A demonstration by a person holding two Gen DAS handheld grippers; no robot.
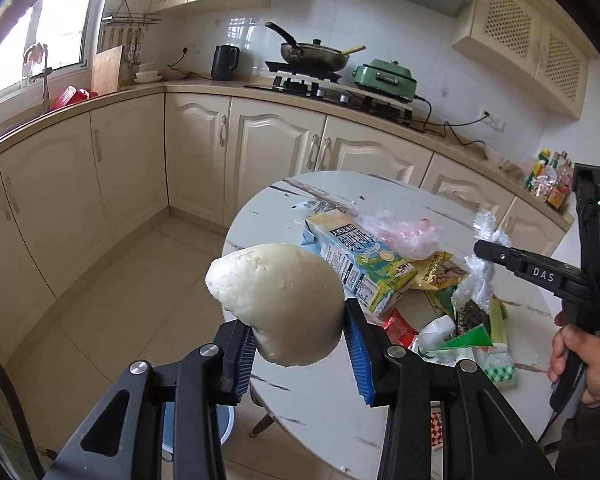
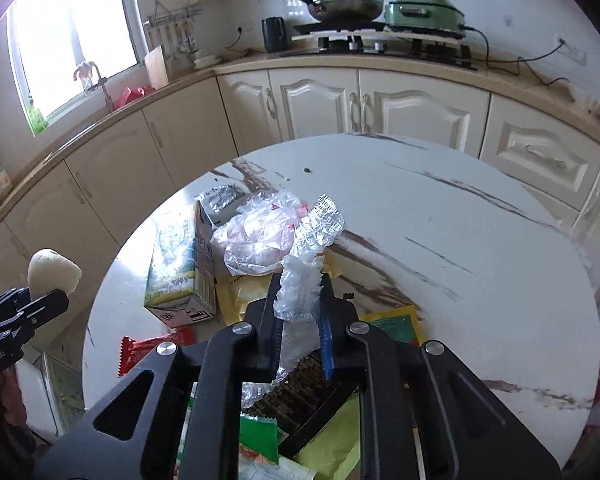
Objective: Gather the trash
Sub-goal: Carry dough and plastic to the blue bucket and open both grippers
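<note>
The left gripper (image 1: 300,338) has its blue-padded fingers (image 1: 360,356) clamped on a pale steamed bun (image 1: 278,302), which is lifted clear of the desk (image 1: 332,400) and hangs over its near left edge. The right gripper (image 2: 300,312) has its fingers (image 2: 326,344) pinched tight on a strip of crinkled clear plastic wrap (image 2: 304,276); the strip rises between them and its upper end curls above the litter. In the left wrist view this gripper enters from the right, with a hand (image 1: 576,356) on its handle.

Just beyond the held wrap lies a crumpled clear bag with pink print (image 2: 260,236), and to its left a milk carton (image 2: 180,276) lies on its side. Nearer, under the right gripper, sit a red snack wrapper (image 2: 152,350), a dark printed packet (image 2: 304,392), and green (image 2: 258,436) and yellow wrappers (image 2: 240,292). The round white marble-patterned desk is bare on its far and right parts. Behind it run cream kitchen cabinets (image 2: 320,100) with a stove and pan (image 2: 346,6) on top.
</note>
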